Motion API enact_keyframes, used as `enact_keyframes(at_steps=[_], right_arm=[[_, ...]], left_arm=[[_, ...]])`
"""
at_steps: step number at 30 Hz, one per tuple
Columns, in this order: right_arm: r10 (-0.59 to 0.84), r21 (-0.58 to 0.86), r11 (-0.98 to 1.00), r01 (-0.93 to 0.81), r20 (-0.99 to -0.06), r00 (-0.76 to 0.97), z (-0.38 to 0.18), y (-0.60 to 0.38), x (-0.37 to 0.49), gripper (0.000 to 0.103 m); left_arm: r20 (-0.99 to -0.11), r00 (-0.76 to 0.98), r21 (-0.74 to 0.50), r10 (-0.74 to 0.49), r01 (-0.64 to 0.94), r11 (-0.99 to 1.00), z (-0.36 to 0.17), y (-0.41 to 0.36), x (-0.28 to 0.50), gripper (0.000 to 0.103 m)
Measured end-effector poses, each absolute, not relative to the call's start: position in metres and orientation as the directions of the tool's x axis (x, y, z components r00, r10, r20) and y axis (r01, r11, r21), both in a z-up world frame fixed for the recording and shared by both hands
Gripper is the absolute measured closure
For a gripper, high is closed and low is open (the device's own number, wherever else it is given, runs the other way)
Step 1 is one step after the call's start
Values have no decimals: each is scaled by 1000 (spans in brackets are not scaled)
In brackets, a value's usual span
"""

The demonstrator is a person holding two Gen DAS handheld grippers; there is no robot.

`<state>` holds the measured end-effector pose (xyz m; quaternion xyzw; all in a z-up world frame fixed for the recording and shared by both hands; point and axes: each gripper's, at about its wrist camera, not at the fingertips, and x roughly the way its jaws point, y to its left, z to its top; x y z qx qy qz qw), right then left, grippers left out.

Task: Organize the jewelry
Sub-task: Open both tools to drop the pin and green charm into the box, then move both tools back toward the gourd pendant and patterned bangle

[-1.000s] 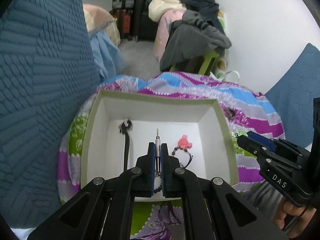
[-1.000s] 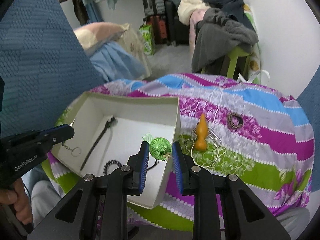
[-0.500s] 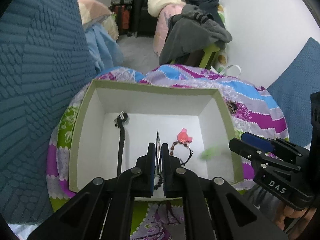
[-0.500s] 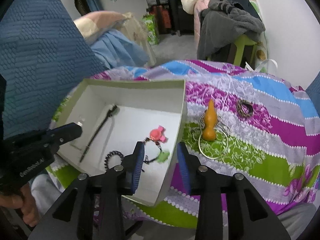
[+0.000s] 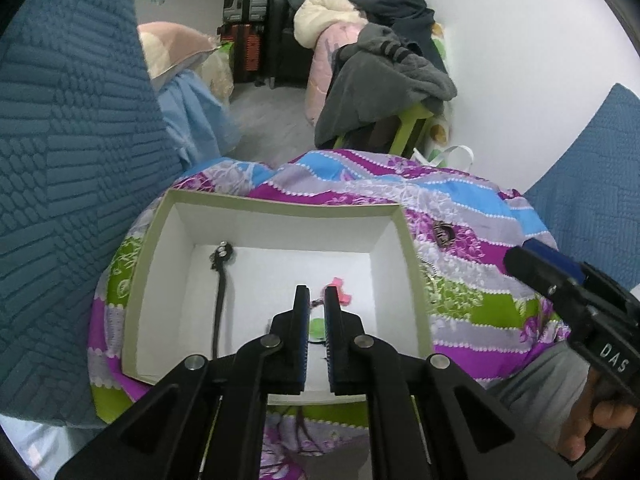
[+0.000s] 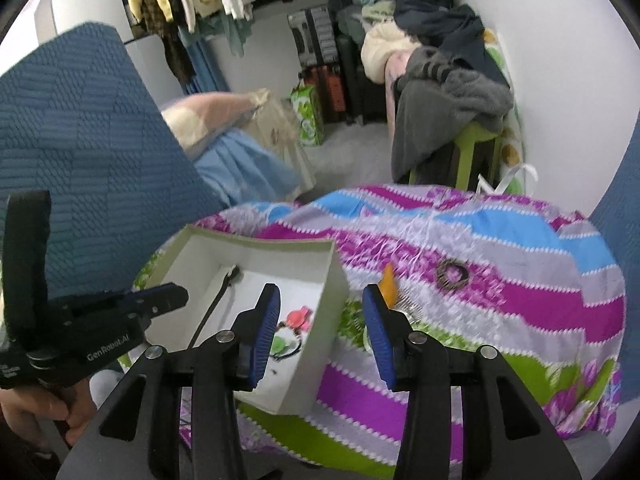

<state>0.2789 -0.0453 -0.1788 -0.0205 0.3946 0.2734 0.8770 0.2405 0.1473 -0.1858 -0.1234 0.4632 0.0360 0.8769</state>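
Left claw (image 5: 316, 300) slightly parted, empty, over box (image 5: 280, 210); green charm (image 5: 317, 327) half hidden behind it. Right claw (image 6: 320, 320) wide open, blocks ring (image 6: 400, 312).

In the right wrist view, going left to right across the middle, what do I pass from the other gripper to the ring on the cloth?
Left gripper → black strap in the white box → pink charm → orange pendant on the cloth → dark ring.
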Motion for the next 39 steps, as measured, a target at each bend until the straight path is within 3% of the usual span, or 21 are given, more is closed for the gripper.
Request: enact_keyframes(at_steps=[2,4,11,22,39], right_arm=[[465,172,851,-497,-687,559,-173,-55,280,62],[467,171,852,-495,-675,572,-169,-67,283,62],[451,149,864,-481,-656,606,-174,-106,300,62],[452,183,864,-469,-693,562,-233,-158,354,65],[493,200,803,-561,-751,439,-314,-154,433,77]], left_arm=[[-815,577,-177,-48,-169,970,-182,137,243,68],[-803,595,-176,-43,-167,970,-178,127,244,61],[-778,619,-217,-106,-107,970,-176,81,258,62],[-777,610,-265,-157,-90,960,-210,3,290,64],[-814,577,-63,62,-193,979,-291,-35,334,65]])
